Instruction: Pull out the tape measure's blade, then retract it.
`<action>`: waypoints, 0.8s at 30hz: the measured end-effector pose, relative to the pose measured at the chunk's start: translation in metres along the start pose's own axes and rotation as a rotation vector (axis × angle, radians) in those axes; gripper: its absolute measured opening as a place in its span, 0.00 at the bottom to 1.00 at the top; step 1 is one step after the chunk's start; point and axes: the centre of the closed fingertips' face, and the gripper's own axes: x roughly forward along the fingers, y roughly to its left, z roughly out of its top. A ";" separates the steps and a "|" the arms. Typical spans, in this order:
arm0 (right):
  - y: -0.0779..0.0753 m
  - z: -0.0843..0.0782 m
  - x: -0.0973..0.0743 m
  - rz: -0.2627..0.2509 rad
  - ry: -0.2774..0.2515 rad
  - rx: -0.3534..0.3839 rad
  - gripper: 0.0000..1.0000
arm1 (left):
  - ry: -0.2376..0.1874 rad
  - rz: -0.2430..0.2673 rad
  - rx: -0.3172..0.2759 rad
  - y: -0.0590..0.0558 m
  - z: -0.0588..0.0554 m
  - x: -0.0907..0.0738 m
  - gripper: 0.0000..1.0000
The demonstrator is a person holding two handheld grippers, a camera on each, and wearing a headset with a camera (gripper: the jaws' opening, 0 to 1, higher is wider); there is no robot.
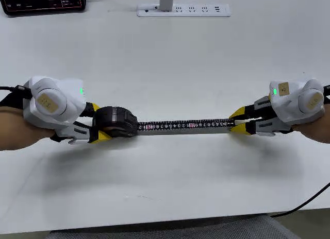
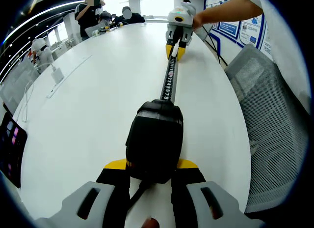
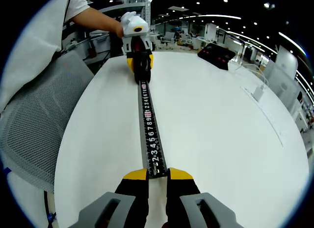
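A black tape measure case point(image 1: 115, 121) lies on the white table, and my left gripper point(image 1: 99, 124) is shut on it; in the left gripper view the case point(image 2: 155, 139) sits between the yellow-tipped jaws. Its dark numbered blade point(image 1: 185, 125) runs out flat along the table to the right. My right gripper point(image 1: 240, 121) is shut on the blade's end, and the right gripper view shows the blade point(image 3: 149, 129) stretching from my jaws to the far case point(image 3: 142, 67). The right gripper point(image 2: 175, 49) appears far off in the left gripper view.
A white power strip point(image 1: 183, 10) with a plugged charger lies at the table's far edge. A dark tablet point(image 1: 43, 1) sits at the far left corner. A grey mesh chair point(image 3: 34, 129) stands at the near side. A black cable point(image 1: 304, 202) hangs at the front right.
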 end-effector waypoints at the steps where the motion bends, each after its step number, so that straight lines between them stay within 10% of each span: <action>1: 0.000 -0.001 -0.001 -0.001 0.000 0.006 0.08 | 0.000 0.000 0.000 0.000 0.000 0.000 0.27; 24: -0.002 -0.015 -0.008 -0.016 0.026 0.033 0.09 | 0.009 0.007 0.002 0.000 0.001 0.001 0.27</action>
